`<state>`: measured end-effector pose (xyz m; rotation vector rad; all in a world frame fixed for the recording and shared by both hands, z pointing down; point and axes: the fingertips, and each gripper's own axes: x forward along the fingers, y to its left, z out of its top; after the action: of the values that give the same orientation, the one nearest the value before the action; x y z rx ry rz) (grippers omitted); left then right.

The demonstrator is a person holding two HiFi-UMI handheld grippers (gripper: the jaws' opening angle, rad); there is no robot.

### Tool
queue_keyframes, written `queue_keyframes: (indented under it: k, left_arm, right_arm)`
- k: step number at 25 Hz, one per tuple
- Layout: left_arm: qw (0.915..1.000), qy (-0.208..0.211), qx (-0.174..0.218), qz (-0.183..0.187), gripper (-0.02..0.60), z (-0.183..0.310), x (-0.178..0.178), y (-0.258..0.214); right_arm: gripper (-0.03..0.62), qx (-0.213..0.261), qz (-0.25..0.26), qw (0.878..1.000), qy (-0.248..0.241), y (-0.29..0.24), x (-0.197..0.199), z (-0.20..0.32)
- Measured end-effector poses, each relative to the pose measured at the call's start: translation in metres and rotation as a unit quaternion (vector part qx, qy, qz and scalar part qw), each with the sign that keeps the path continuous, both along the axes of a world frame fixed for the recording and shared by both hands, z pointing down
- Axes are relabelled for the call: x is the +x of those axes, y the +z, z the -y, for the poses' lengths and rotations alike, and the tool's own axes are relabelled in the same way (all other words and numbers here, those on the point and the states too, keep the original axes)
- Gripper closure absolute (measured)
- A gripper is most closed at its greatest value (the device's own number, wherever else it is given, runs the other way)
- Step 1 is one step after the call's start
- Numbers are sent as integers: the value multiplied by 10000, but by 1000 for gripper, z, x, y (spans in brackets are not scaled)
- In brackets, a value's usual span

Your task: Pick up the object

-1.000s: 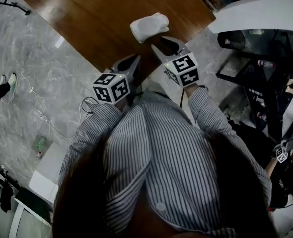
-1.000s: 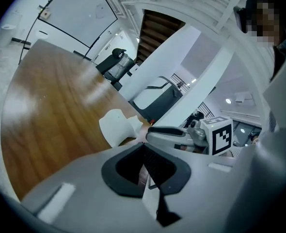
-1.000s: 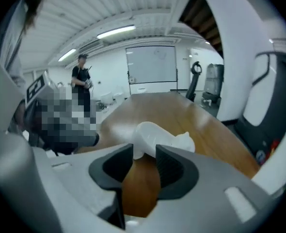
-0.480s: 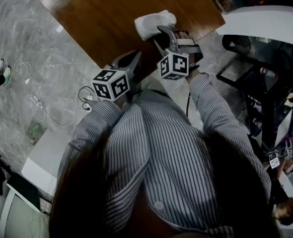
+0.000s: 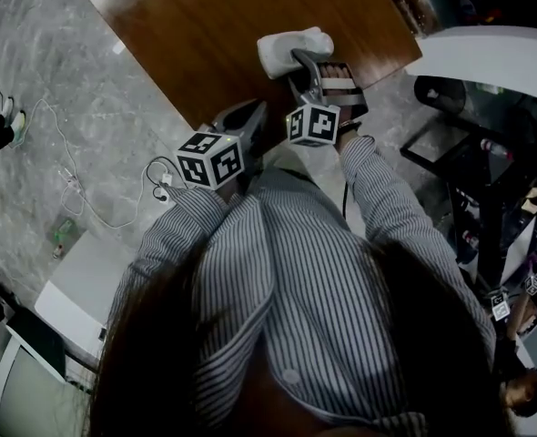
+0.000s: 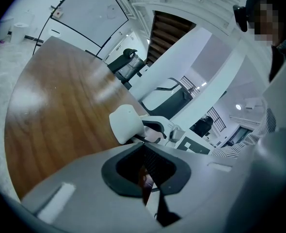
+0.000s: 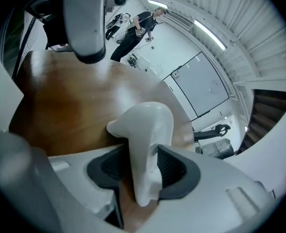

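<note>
While its jaws have just been opening, right gripper (image 7: 142, 173) straddles white object (image 7: 147, 130)

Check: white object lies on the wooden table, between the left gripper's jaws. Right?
Wrong gripper. The white object lies on the wooden table between the jaws of the right gripper, which have just been opening; the right gripper view shows it.

1. A glossy brown wooden table (image 5: 214, 25) stands on a grey marbled floor (image 5: 86, 135).
2. Thin cables (image 5: 77, 189) trail over the floor near the table's edge.
3. A white curved counter (image 5: 487, 48) lies to the right, with a black metal frame (image 5: 473, 171) below it.
4. The walls (image 7: 182, 57) are white, and long light strips (image 7: 208, 33) run across the ribbed ceiling.
5. A dark stair (image 6: 169, 30) rises beyond the table.
</note>
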<state>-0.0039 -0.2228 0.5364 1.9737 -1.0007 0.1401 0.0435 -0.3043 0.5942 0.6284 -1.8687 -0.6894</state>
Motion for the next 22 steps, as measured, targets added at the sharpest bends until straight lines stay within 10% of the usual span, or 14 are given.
queue_keyframes:
  k: [15,22]
  left_arm:
    - [9998,-104,187,63,578,13,-11,-11]
    - [9983,-189,535,91,578,29,-19,-35]
  right_arm:
    - [465,-725,976,9909,579,-41,-1,-3]
    - [465,-1502,2572,9462,1264,-100,1,-11]
